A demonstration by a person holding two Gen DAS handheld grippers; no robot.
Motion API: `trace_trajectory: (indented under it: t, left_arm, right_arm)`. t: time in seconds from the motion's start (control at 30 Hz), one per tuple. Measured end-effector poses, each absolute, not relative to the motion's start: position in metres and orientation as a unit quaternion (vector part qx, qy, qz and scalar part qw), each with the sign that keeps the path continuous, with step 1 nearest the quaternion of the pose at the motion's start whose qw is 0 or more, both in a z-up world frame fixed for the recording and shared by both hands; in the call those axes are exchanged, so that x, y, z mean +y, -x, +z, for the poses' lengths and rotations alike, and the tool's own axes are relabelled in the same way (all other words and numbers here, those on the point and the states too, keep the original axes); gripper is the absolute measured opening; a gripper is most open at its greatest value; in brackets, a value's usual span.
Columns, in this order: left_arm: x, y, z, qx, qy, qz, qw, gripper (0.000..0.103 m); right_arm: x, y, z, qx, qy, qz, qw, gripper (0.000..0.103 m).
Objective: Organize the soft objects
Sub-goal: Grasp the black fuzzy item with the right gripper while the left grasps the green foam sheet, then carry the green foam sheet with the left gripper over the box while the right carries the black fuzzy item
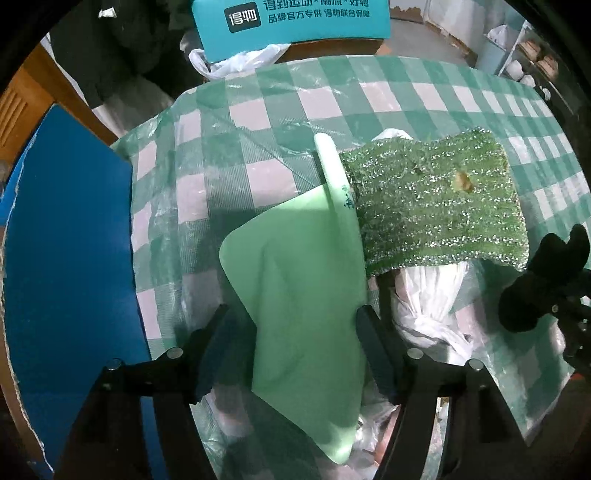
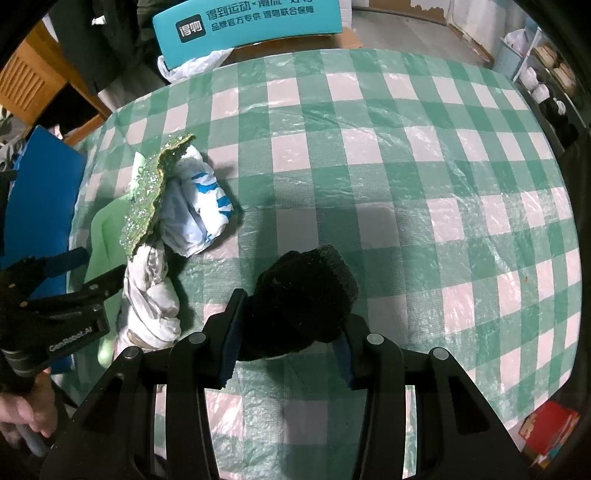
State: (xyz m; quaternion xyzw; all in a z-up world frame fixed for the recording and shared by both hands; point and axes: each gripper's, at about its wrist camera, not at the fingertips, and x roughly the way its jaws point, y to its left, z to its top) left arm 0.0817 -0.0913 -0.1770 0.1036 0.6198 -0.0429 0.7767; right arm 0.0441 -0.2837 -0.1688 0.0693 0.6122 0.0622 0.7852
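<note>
Gripping a pale green silicone sheet (image 1: 306, 295), the left hand-held gripper (image 1: 295, 332) has its two fingers closed against the sheet's sides; the sheet folds between them and runs up toward 12 o'clock in the left wrist view. At 2 o'clock from that sheet sits a glittery green scouring pad (image 1: 436, 199), touching the sheet's upper edge and resting on top of a crumpled white plastic bag (image 1: 432, 295) (bag shows blue print in the right wrist view (image 2: 199, 206)). From the right wrist camera the pad (image 2: 151, 192) appears tilted on edge, leaning on the bag at 10 o'clock.

Right hand-held gripper (image 2: 288, 336) is pinched on a black fuzzy cloth (image 2: 303, 295) — the bundle bulges out past the fingertips toward 12 o'clock, above the worktop (image 2: 406, 166) with its green-and-white checked plastic cover. The same black cloth shows at 3 o'clock in the left view (image 1: 539, 280).

Blue board (image 1: 70, 258) at 9 o'clock off the worktop edge; teal printed box (image 2: 247, 26) at 12 o'clock beyond it.
</note>
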Motion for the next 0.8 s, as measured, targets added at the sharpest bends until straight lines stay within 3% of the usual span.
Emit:
trace_trajectory:
  t: [0.23, 0.33, 0.47, 0.53, 0.8]
  left_arm:
    - [-0.102, -0.072, -0.181, 0.597, -0.14, -0.03, 0.79, 0.069]
    - [-0.108, -0.059, -0.176, 0.588, -0.141, -0.036, 0.796, 0.059]
    - [-0.106, -0.056, -0.173, 0.587, -0.134, -0.039, 0.798, 0.023]
    - [-0.102, -0.056, -0.17, 0.591, -0.119, -0.043, 0.796, 0.011]
    - [-0.077, -0.063, -0.163, 0.603, -0.052, -0.051, 0.794, 0.007]
  right_arm:
    - [-0.285, -0.045, -0.168, 0.612, -0.072, 0.061, 0.785, 0.042]
    - [-0.284, -0.045, -0.168, 0.613, -0.072, 0.06, 0.785, 0.042]
    - [-0.285, -0.045, -0.167, 0.612, -0.072, 0.058, 0.786, 0.042]
    - [-0.285, -0.045, -0.167, 0.611, -0.07, 0.058, 0.786, 0.042]
    - [-0.278, -0.045, -0.157, 0.599, -0.061, 0.067, 0.796, 0.042]
